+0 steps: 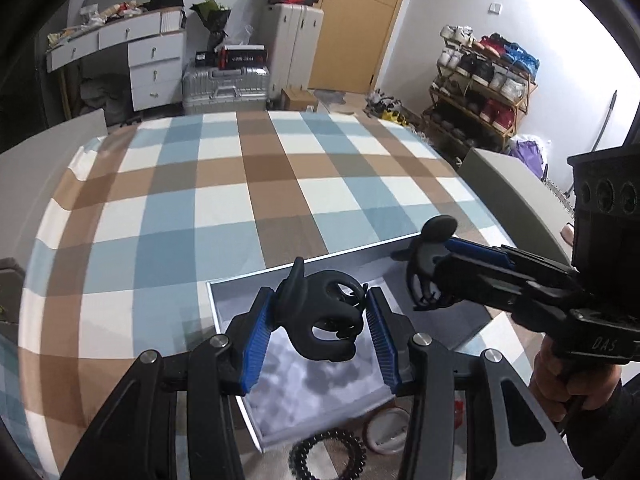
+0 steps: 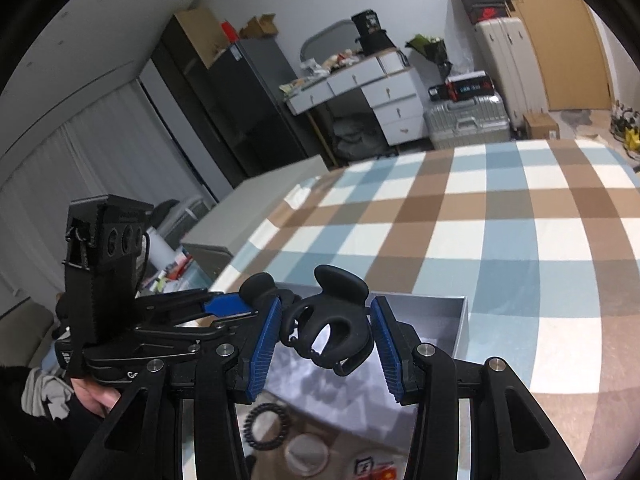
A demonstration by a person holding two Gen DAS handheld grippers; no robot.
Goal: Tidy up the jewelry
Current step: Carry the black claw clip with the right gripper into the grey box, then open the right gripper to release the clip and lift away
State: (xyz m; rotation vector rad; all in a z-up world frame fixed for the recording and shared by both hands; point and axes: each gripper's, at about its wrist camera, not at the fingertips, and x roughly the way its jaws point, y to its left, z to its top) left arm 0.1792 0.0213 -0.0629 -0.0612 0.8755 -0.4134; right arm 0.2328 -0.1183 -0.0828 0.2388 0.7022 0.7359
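My left gripper [image 1: 322, 326] is shut on a black hair claw clip [image 1: 320, 320] and holds it above a shallow grey box [image 1: 228, 286] on the checked tablecloth. My right gripper [image 2: 326, 330] is shut on a second black claw clip [image 2: 332, 328] over the same box [image 2: 460, 320]; in the left wrist view it [image 1: 430, 276] comes in from the right with its clip [image 1: 426, 264] over the box's far side. A black spiral hair tie [image 1: 328, 456] lies in front of the box, also in the right wrist view [image 2: 266, 426].
A round pinkish lid or compact [image 1: 386, 428] lies beside the hair tie. The table [image 1: 280, 184] carries a blue, brown and white checked cloth. Grey chairs [image 1: 516, 184] stand at its sides. Suitcases, drawers and a shoe rack [image 1: 480, 92] stand beyond.
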